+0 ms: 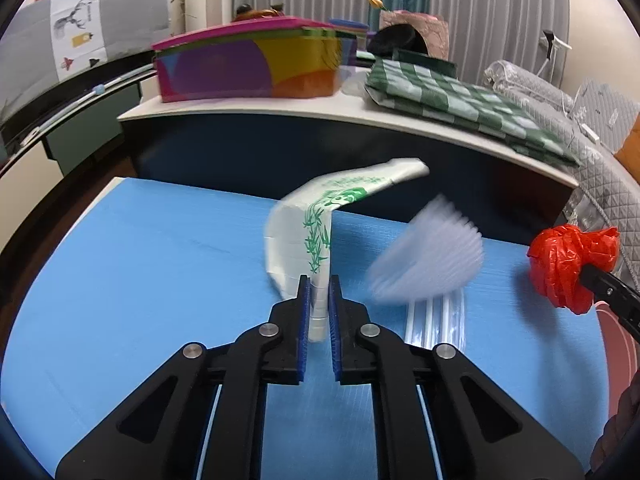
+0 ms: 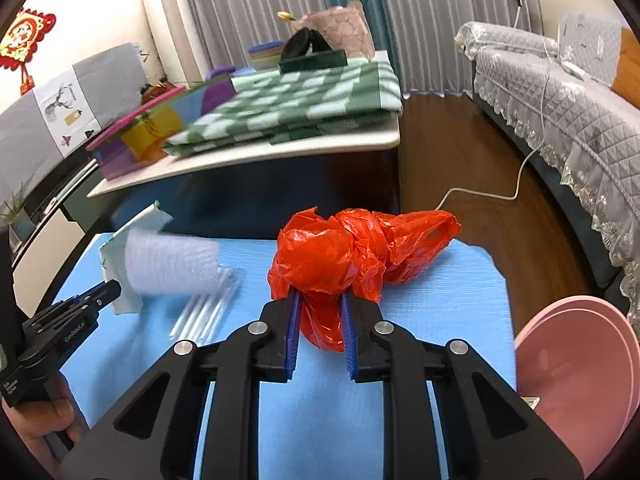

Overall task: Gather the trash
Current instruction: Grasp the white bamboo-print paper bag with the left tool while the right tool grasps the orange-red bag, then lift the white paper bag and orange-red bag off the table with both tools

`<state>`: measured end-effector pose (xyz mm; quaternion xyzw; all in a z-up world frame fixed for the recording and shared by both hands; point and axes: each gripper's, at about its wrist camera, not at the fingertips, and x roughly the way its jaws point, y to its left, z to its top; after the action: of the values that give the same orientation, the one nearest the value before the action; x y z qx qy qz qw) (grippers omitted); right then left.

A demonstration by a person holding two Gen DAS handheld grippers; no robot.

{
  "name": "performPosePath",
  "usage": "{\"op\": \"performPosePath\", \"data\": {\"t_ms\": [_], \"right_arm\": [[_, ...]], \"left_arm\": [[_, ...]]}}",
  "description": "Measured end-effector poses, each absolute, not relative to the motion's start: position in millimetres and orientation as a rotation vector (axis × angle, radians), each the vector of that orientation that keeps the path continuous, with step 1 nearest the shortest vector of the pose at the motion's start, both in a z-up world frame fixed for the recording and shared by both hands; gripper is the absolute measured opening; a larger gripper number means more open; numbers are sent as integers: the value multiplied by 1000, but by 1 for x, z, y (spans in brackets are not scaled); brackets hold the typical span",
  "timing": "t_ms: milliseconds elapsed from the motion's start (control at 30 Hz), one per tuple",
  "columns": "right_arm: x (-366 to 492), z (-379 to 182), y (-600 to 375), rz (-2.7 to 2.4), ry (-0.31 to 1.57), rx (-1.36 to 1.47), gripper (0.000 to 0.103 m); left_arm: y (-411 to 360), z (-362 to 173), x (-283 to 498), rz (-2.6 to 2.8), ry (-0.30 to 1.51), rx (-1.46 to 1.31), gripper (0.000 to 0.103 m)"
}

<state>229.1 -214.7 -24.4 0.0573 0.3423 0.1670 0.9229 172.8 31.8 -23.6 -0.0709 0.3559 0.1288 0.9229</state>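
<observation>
Left wrist view: left gripper [image 1: 319, 304], black with blue pads, pinching the near end of a white wrapper [image 1: 304, 236] printed in green; the wrapper rises from the jaws, bends and stretches far-right above the blue mat [image 1: 140, 272]. Clear cup [image 1: 430, 260], ribbed, blurred, tilted, just right of the wrapper; whether it touches the mat cannot be told. Straws [image 1: 436, 320], clear-wrapped bundle, lying on the mat directly near of the cup. Red bag [image 1: 570, 262], crumpled, at the right edge, held by the right gripper's dark finger [image 1: 612, 292] entering from the right. Far side: low table [image 1: 248, 114] bearing a coloured box [image 1: 248, 66] at left and a green checked cloth [image 1: 460, 100] at right; quilted grey sofa [image 1: 600, 152] at far right. Right wrist view: right gripper [image 2: 320, 320] clamped on the near part of the red bag [image 2: 344, 256], whose bulk and loop handle spread far and right over the mat [image 2: 440, 304]. Left gripper [image 2: 100, 294] at the left edge, closed on the wrapper [image 2: 120, 248]; cup [image 2: 172, 266] just right of it, blurred, with the straws [image 2: 204, 314] on the mat near it. Pink bin [image 2: 580, 368] at near right, beside the mat. Table [image 2: 280, 148] with cloth [image 2: 296, 108] and box [image 2: 136, 136] beyond; sofa [image 2: 560, 112] at far right; white cable [image 2: 500, 196] on the wooden floor.
</observation>
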Motion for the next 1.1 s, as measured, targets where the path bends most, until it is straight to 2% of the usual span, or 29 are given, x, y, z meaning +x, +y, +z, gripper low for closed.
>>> {"op": "performPosePath", "data": {"t_ms": [533, 1100], "right_arm": [[155, 25, -236, 363, 596, 77, 19], [102, 62, -271, 309, 507, 31, 19]], "left_arm": [[14, 9, 106, 168, 638, -177, 8], [-19, 27, 79, 82, 615, -171, 8]]}}
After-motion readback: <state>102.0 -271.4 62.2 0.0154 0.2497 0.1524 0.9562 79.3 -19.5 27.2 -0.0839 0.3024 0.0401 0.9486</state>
